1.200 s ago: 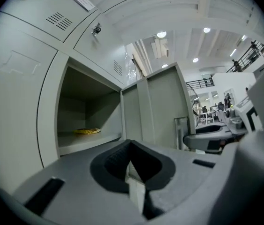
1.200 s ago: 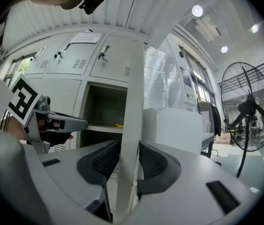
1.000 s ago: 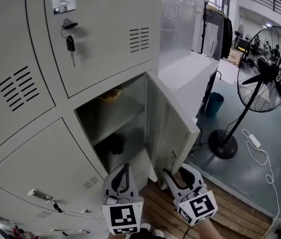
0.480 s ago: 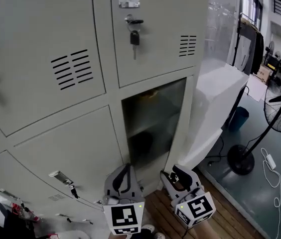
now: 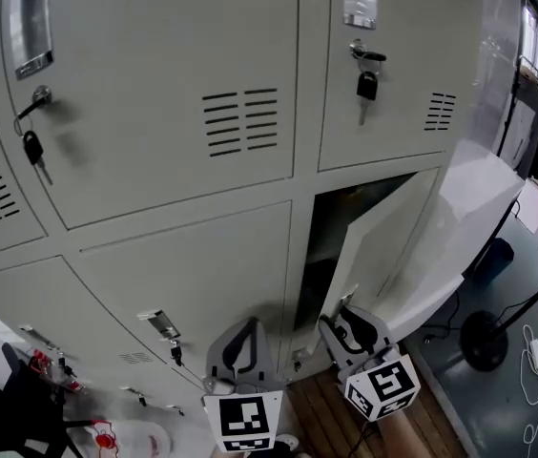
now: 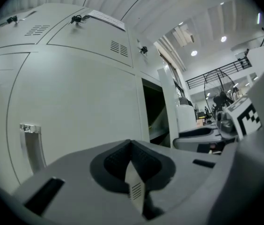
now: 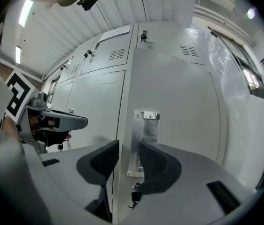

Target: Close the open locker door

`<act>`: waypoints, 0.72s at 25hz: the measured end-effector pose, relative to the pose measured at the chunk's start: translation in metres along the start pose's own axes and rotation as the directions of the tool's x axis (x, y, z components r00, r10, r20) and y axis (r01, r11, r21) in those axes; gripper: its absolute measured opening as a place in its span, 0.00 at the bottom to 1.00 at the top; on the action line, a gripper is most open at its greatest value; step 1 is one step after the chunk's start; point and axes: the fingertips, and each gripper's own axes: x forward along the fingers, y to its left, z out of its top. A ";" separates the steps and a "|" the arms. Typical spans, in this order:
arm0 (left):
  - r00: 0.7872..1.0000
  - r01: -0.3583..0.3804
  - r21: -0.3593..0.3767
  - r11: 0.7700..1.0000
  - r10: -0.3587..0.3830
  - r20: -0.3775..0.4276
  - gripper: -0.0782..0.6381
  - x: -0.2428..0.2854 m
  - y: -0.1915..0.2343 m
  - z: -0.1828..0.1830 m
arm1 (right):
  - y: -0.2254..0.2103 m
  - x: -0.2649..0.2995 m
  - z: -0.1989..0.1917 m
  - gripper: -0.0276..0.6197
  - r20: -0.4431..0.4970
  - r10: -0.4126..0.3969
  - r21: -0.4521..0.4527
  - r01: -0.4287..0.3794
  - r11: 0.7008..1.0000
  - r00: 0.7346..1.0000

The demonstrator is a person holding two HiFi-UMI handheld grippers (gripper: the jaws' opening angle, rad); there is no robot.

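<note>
The open locker door [image 5: 383, 246] is a pale grey panel at the lower right of the locker bank, swung most of the way in. A narrow dark gap of the compartment [image 5: 331, 237] still shows. My right gripper [image 5: 345, 324] is shut on the door's free edge. In the right gripper view its jaws [image 7: 125, 158] straddle that edge, with one pad against the metal handle plate [image 7: 145, 125]. My left gripper [image 5: 240, 337] hangs shut and empty in front of the closed lower locker. Its pads [image 6: 131, 146] meet, and the dark opening [image 6: 153, 107] lies to their right.
Closed grey lockers fill the view, with keys hanging in their locks [image 5: 366, 84] [image 5: 32, 146]. A standing fan's base [image 5: 484, 342] and a white cable [image 5: 534, 351] lie on the floor at right. Wooden boards [image 5: 326, 418] are underfoot. Red and white clutter [image 5: 107, 437] sits at lower left.
The door has swung from wide open to nearly shut, carried by my right gripper. The dark opening has narrowed to a slit. Both grippers have kept their places in the turning view.
</note>
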 end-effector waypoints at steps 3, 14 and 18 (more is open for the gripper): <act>0.999 -0.041 -0.030 0.999 0.040 -0.015 0.11 -0.005 0.012 -0.002 | 0.002 0.015 0.001 0.27 0.000 0.040 0.002 -0.040 0.999 0.999; 0.995 -0.095 -0.014 0.995 0.094 -0.026 0.11 -0.009 0.030 -0.008 | 0.006 0.053 0.000 0.29 -0.031 0.155 -0.040 -0.156 0.987 0.987; 0.995 -0.097 -0.001 0.995 0.097 -0.025 0.11 -0.008 0.032 -0.009 | 0.006 0.063 0.001 0.30 -0.033 0.158 -0.036 -0.159 0.987 0.987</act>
